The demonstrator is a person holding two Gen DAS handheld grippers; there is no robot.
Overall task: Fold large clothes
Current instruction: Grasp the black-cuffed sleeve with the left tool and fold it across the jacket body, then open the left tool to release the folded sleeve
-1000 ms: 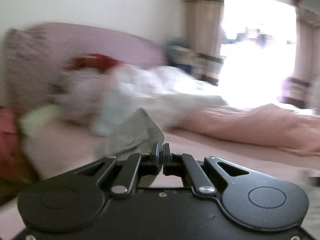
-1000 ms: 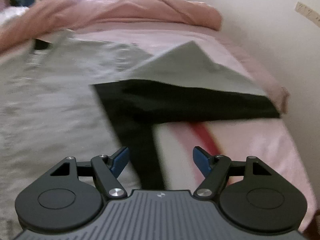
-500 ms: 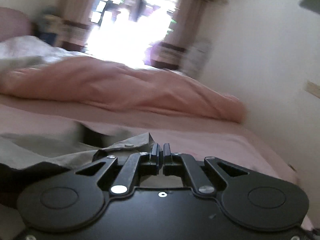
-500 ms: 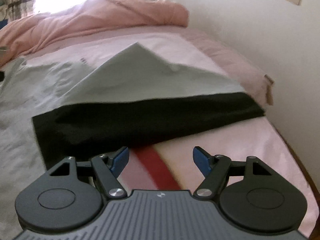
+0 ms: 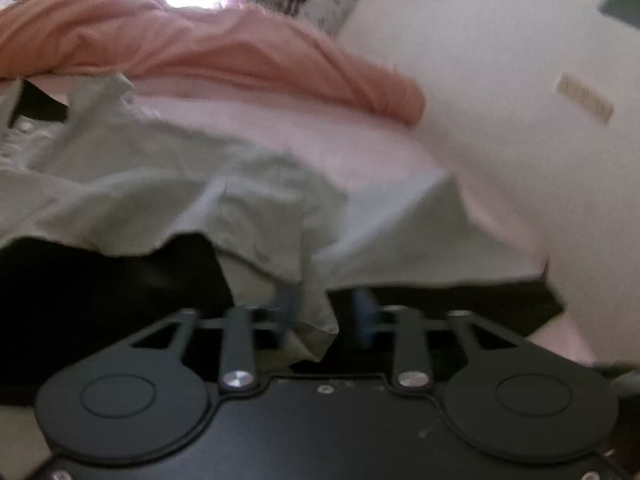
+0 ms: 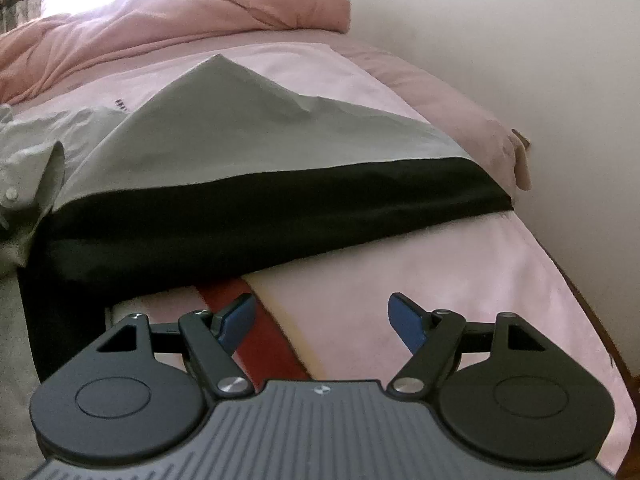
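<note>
The bed [image 6: 500, 280] lay under everything, its pink sheet bare on my right side, a rumpled pink duvet [image 6: 180, 8] heaped at the far end against the wall. Across the sheet sprawled the garment [image 6: 248, 120], a large grey-green piece with a black lining or hem showing as a broad dark band along its near edge. One grey flap stood peaked rather than flat, and I judged that air or a crease trapped beneath it could spoil the fold if I pressed on without smoothing.

My right gripper [image 6: 324, 318] hung over the sheet with its blue pads set wide apart, holding nothing, just short of the black edge and over a red stripe [image 6: 260, 340] in the bedding.

My left gripper [image 5: 326, 316] was blurred; its fingers looked parted, with a loose corner of grey cloth [image 5: 316, 336] drooping between them. I could not tell whether that corner was pinched at all. If it was merely draped there, it might slide out and drag the folded layer askew, or catch on a pad.
</note>
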